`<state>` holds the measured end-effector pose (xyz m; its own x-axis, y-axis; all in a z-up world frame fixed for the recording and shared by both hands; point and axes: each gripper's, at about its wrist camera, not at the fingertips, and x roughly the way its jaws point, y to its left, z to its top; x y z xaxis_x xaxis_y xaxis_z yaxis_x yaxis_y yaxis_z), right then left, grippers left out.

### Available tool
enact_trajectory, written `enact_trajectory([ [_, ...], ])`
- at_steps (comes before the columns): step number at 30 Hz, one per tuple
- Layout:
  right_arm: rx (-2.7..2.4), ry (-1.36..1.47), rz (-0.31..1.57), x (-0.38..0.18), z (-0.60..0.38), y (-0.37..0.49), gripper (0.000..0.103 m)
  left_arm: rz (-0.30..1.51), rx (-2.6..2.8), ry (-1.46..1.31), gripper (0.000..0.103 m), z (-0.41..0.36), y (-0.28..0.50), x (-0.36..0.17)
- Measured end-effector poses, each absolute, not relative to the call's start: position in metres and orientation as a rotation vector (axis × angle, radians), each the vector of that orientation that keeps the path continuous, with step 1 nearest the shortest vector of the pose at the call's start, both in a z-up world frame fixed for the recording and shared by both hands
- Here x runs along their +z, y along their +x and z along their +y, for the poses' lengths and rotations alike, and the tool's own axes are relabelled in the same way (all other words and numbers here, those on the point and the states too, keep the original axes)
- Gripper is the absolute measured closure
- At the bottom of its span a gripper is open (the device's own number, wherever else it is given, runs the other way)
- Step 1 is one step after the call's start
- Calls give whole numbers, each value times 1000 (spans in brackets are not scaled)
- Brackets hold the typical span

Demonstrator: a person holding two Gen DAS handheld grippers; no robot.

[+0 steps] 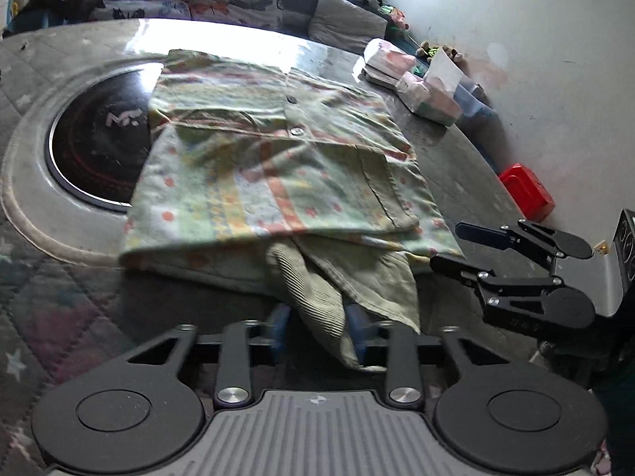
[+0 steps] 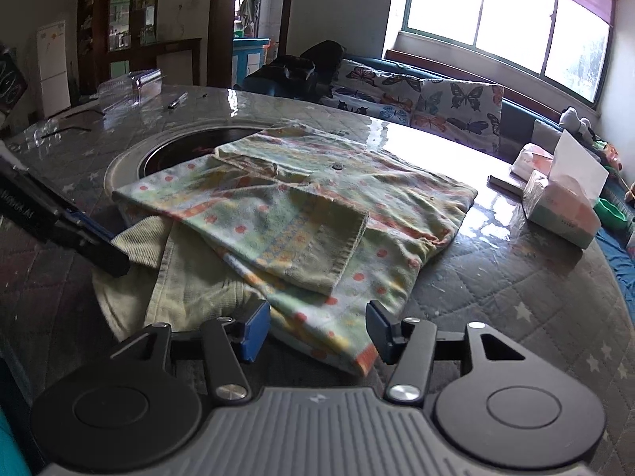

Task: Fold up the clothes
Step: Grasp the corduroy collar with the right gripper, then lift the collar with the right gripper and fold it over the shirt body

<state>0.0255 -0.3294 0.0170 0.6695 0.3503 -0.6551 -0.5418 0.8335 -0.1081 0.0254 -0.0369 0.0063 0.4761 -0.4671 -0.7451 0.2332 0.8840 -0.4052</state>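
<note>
- Left gripper (image 1: 317, 331) is pinching the ribbed cuff (image 1: 313, 289) of the shirt (image 1: 278, 166); right gripper (image 2: 315, 331) sits wide apart, straddling the hem corner, nothing held
- shirt's on the round table (image 2: 496, 289), partly over the black cooktop (image 1: 95, 146)
- looks roughly halfway; body's folded over, that sleeve's left to tuck

Round table (image 2: 496, 297) with a quilted, star-printed cover under a glossy clear sheet.

A black circular cooktop (image 1: 95, 146) sits recessed in a pale ring at its middle. Lying on the table: a folded pastel patterned shirt (image 2: 309, 206) overlapping the cooktop's edge, 1 tissue box (image 2: 563, 206) and a pink packet (image 2: 530, 162) near the far side – and a pen (image 2: 177, 100) and clear plastic packaging (image 2: 131, 83) farther off.
</note>
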Motion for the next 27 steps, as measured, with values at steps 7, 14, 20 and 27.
enact_trajectory([
  [7,540,-347,672,14,-329,17,45,893,-465,-296,92,-35,32,32],
  [14,607,-376,635,14,-311,22,40,827,-480,-335,92,-34,66,57],
  [20,668,-350,599,13,-286,41,49,837,-495,-335,92,-36,78,55],
  [27,696,-187,679,13,-285,72,80,812,-493,-313,87,-14,65,50],
])
